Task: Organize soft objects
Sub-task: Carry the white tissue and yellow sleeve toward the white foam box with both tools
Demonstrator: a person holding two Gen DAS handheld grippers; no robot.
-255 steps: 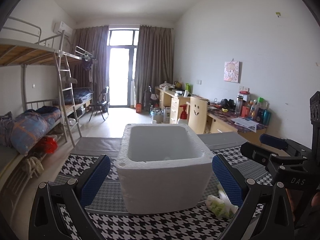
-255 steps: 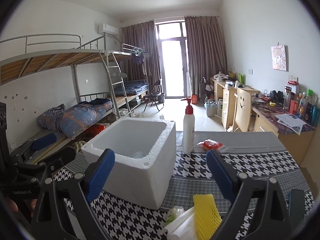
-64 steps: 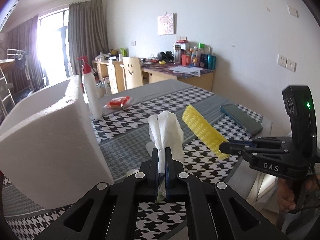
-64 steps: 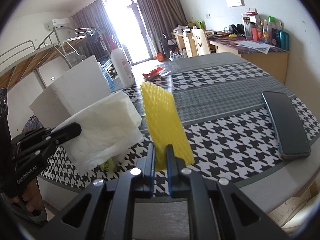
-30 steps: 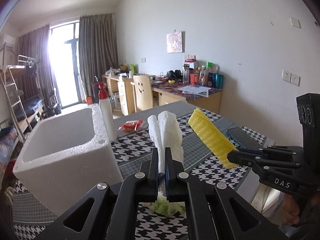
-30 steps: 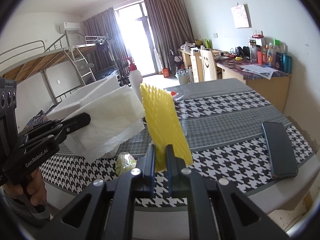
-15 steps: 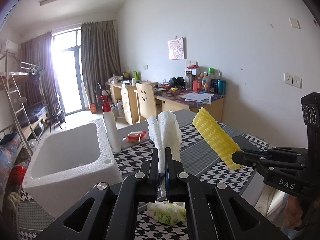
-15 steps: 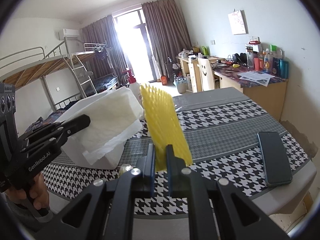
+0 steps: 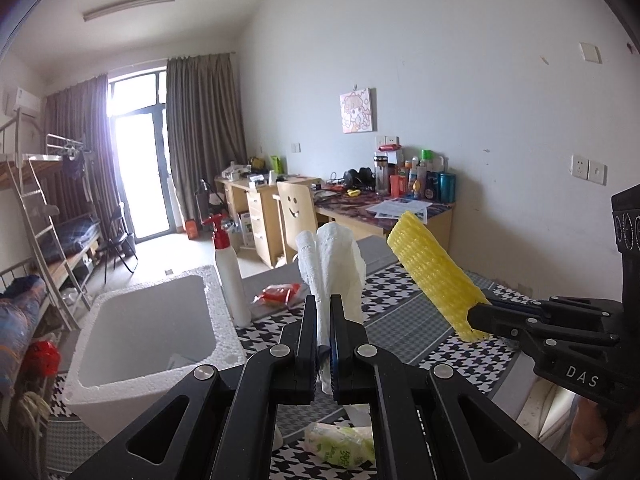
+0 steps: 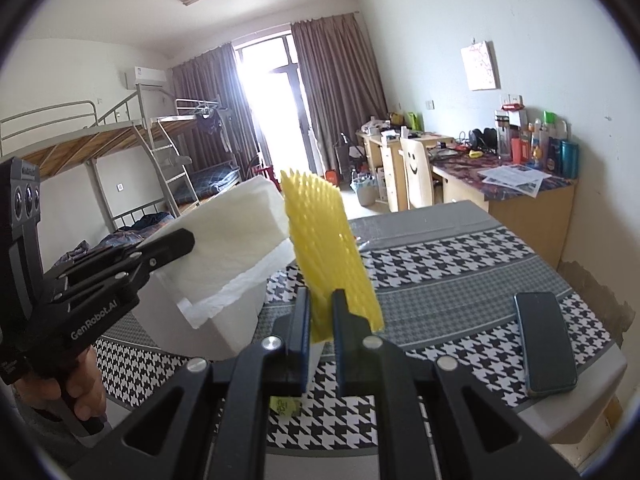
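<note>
My left gripper [image 9: 325,322] is shut on a folded white paper towel [image 9: 334,266] and holds it above the table; the towel also shows in the right wrist view [image 10: 236,236]. My right gripper [image 10: 320,312] is shut on a yellow foam net sleeve [image 10: 324,244], also held in the air; the sleeve shows in the left wrist view [image 9: 436,276] to the right of the towel. The white foam box [image 9: 148,336] stands open on the houndstooth table, below and left of the left gripper. A green-white tissue pack [image 9: 340,444] lies on the table under the left gripper.
A white pump bottle with a red top [image 9: 230,276] and a red packet [image 9: 278,294] stand behind the box. A dark phone [image 10: 544,348] lies near the table's right edge. Desks, a chair and bunk beds fill the room beyond.
Both grippers have risen higher above the table with their loads. The box's open inside now shows more fully in the left wrist view.
</note>
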